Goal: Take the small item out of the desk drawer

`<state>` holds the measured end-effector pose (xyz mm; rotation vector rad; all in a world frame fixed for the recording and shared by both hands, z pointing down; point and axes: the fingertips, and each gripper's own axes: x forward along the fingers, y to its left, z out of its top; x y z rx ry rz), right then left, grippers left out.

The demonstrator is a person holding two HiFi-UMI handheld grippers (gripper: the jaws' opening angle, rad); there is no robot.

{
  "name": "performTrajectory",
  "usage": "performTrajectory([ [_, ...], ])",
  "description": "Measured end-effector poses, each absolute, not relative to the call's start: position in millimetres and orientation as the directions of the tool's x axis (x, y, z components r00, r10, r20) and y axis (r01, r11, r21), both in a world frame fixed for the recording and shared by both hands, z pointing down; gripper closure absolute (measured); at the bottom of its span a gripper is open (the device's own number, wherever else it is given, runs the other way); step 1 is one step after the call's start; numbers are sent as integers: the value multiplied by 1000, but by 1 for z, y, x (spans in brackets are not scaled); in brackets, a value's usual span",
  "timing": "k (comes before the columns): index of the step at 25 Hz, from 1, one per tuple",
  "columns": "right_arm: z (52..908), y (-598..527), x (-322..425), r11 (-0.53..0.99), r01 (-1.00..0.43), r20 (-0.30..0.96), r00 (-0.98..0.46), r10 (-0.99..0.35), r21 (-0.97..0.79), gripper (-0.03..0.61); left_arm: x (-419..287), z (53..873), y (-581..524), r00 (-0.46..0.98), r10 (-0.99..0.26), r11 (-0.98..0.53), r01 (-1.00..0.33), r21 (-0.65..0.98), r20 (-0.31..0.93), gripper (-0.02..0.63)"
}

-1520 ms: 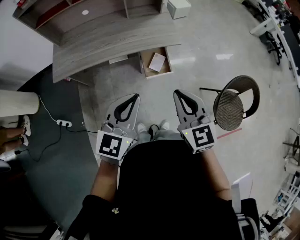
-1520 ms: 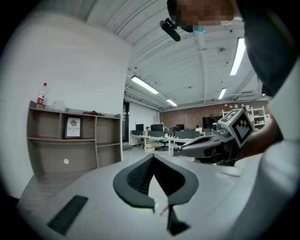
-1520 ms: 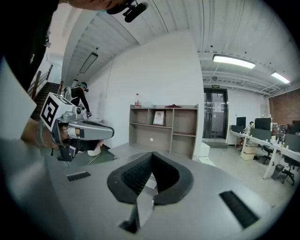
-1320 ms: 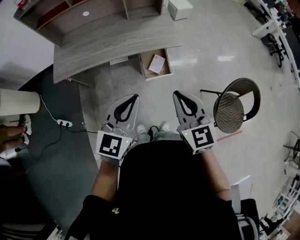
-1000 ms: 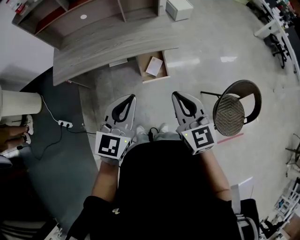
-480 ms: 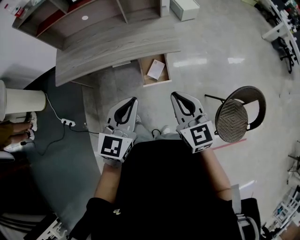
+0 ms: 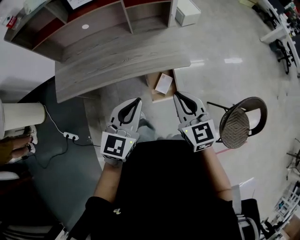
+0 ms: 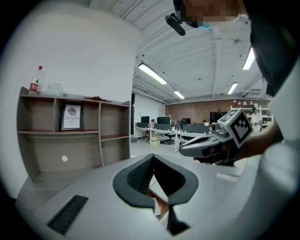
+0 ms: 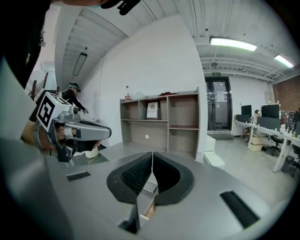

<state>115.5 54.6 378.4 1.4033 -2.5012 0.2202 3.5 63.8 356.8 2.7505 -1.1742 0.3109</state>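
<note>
An open wooden drawer (image 7: pixel 158 96) sticks out from under the curved grey desk (image 7: pixel 117 61). A small white flat item (image 7: pixel 164 83) lies inside it. My left gripper (image 7: pixel 138 100) is shut and empty, its tips just left of the drawer's near edge. Just as shut and empty, my right gripper (image 7: pixel 175 95) has its tips over the drawer's near right corner. In the left gripper view the left gripper's (image 8: pixel 152 155) jaws meet at the tip. The right gripper (image 9: pixel 153 153) looks the same in its own view.
A grey shelf unit (image 7: pixel 103 23) stands behind the desk, with a white box (image 7: pixel 187 11) on the floor to its right. A round mesh chair (image 7: pixel 243 123) is to my right. A power strip (image 7: pixel 71 136) and cable lie on the dark carpet at left, near a white cylinder (image 7: pixel 21 115).
The desk and open drawer have come much closer to both grippers as the person stepped forward. Both grippers stay shut and side by side.
</note>
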Motion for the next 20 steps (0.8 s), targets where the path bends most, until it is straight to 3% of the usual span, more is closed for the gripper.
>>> performTrajectory([
  [14,428,-63,51,397,-917,419,-376,-827,-39,578,-83,369,-50,744,-614,-755,-651,78,264,604],
  [20,479,-71,65,325,-940,528,-329,-783,-104,504,-88,383,-64,727,-605,-738,-665,114,325,604],
])
